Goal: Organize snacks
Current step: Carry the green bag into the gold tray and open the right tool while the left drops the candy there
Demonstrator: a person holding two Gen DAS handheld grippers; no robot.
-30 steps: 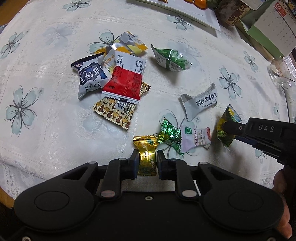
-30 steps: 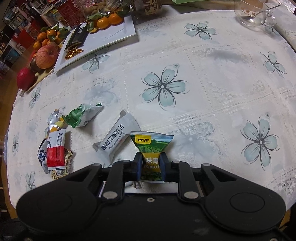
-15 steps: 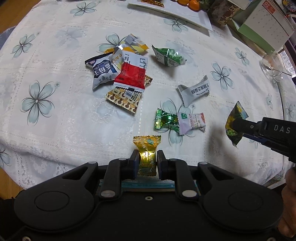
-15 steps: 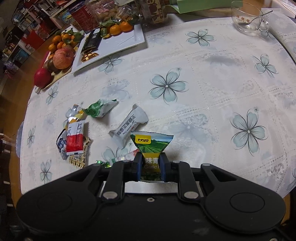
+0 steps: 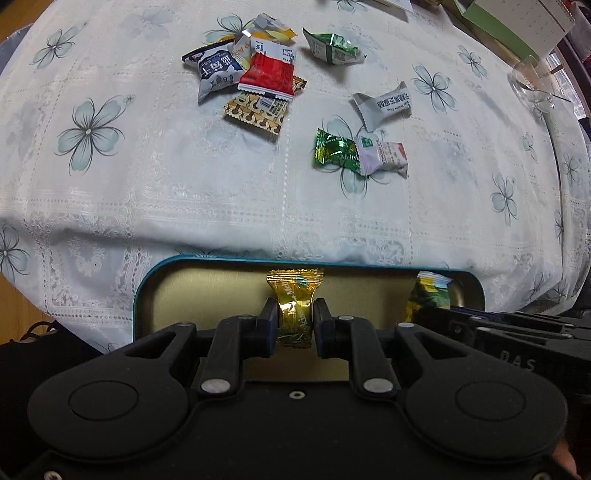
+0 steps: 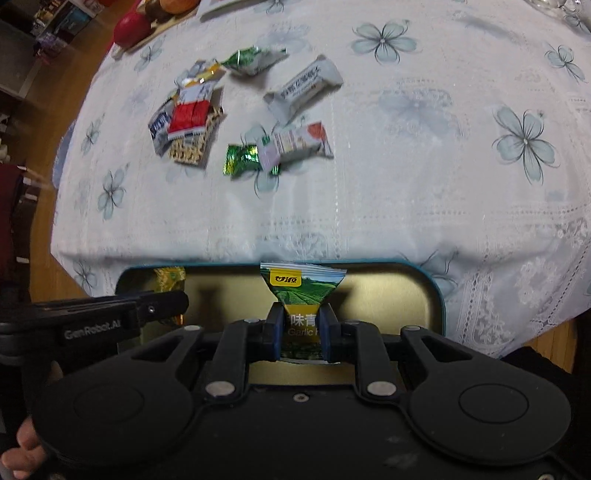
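My left gripper (image 5: 295, 321) is shut on a gold foil candy (image 5: 294, 299) and hangs over a teal-rimmed tin with a gold inside (image 5: 207, 295) below the table's near edge. My right gripper (image 6: 301, 326) is shut on a green and yellow garlic pea packet (image 6: 301, 286) over the same tin (image 6: 388, 295). Each view shows the other gripper at the tin's side: the right one (image 5: 480, 325) with its packet (image 5: 428, 295), the left one (image 6: 122, 314) with its candy (image 6: 170, 277). Several snacks lie on the tablecloth, among them a red and white packet (image 5: 269, 72) and a green foil candy (image 5: 334, 153).
A floral white tablecloth (image 5: 147, 177) covers the round table. A grey-white bar packet (image 6: 303, 86) and a green pouch (image 6: 255, 59) lie farther back. A glass bowl (image 5: 532, 81) and a green box (image 5: 517, 22) stand at the far right; red fruit (image 6: 131, 27) at the far left.
Both grippers have drawn back off the table with their snacks and now hang over the teal tin, which has come into view. The snacks on the cloth lie farther away.
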